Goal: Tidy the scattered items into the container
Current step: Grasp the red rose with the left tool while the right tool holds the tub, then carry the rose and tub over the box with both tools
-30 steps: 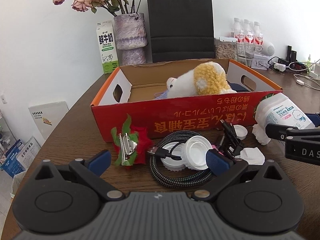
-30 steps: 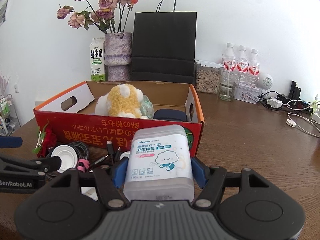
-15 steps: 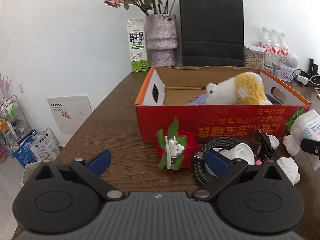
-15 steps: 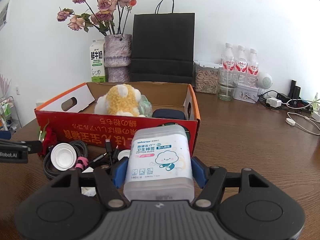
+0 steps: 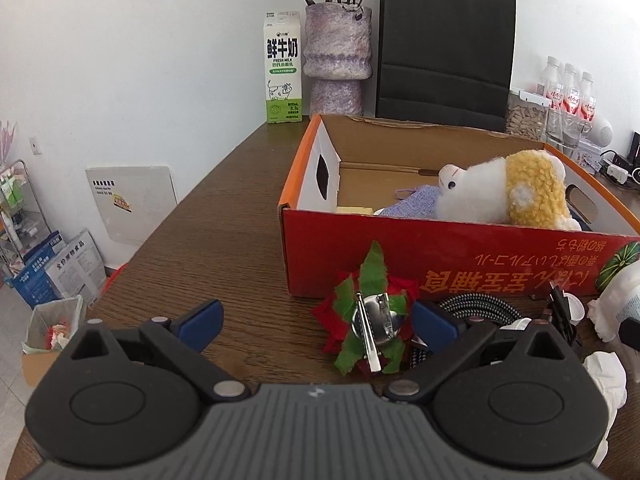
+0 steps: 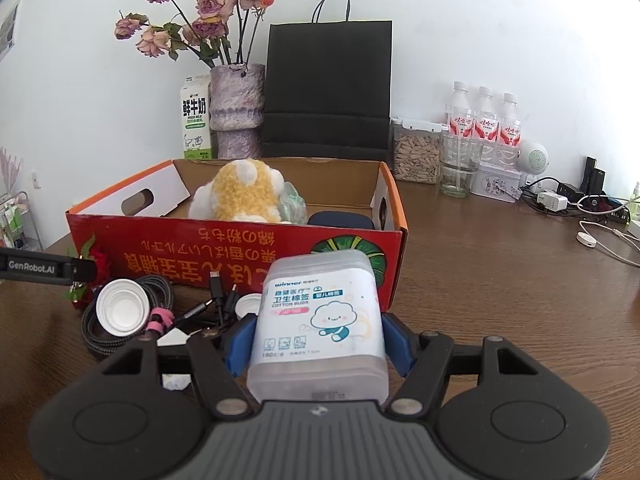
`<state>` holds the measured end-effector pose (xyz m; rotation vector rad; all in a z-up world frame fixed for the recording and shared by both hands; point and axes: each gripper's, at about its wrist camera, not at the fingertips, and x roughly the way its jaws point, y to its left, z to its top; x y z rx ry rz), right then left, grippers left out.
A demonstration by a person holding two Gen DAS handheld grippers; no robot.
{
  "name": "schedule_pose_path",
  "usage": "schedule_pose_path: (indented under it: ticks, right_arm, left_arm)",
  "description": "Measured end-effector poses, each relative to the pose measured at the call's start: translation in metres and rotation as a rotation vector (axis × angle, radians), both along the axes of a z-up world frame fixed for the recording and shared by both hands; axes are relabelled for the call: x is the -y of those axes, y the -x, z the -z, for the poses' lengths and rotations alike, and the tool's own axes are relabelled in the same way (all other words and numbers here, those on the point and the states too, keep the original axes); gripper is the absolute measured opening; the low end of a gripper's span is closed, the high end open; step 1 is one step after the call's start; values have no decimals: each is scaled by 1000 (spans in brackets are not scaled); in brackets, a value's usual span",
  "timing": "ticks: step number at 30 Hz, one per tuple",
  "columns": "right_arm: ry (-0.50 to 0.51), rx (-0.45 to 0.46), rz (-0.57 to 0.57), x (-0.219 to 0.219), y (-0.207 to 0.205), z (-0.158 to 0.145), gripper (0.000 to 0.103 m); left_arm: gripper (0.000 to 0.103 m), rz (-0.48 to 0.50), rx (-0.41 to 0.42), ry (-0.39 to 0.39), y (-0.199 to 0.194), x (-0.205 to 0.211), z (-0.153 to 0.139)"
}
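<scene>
The red cardboard box [image 5: 440,268] holds a yellow and white plush toy [image 5: 504,194]; the box also shows in the right wrist view [image 6: 192,252]. My left gripper [image 5: 316,320] is open and empty, low over the table, with a red fabric flower with a metal clip [image 5: 374,320] just inside its right finger. My right gripper [image 6: 316,340] is shut on a clear cotton bud box [image 6: 320,320], held above the table in front of the box's right end. A coiled braided cable [image 6: 120,320] with white lids [image 6: 120,310] lies before the box.
Crumpled white tissues [image 5: 606,376] lie at the right. A milk carton [image 5: 282,68], a vase of dried flowers [image 5: 336,64] and a black paper bag [image 5: 444,48] stand behind the box. Bottles, a jar and chargers [image 6: 480,144] crowd the far right. The table's left edge [image 5: 152,240] is close.
My left gripper has swung left, off the cable and lids, so that the red flower now sits by its right finger. The right gripper holds the cotton bud box almost still.
</scene>
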<state>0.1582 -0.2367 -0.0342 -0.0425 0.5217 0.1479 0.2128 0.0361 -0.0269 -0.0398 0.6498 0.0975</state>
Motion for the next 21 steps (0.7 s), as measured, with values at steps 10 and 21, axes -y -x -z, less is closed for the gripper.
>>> schedule_pose_path:
  ticks: [10, 21]
  right_arm:
    - [-6, -6, -4, 0, -1, 3, 65]
    - [0, 16, 1, -1, 3, 2, 65]
  left_arm:
    - [38, -1, -21, 61, 0, -5, 4]
    - [37, -10, 25, 51, 19, -7, -7]
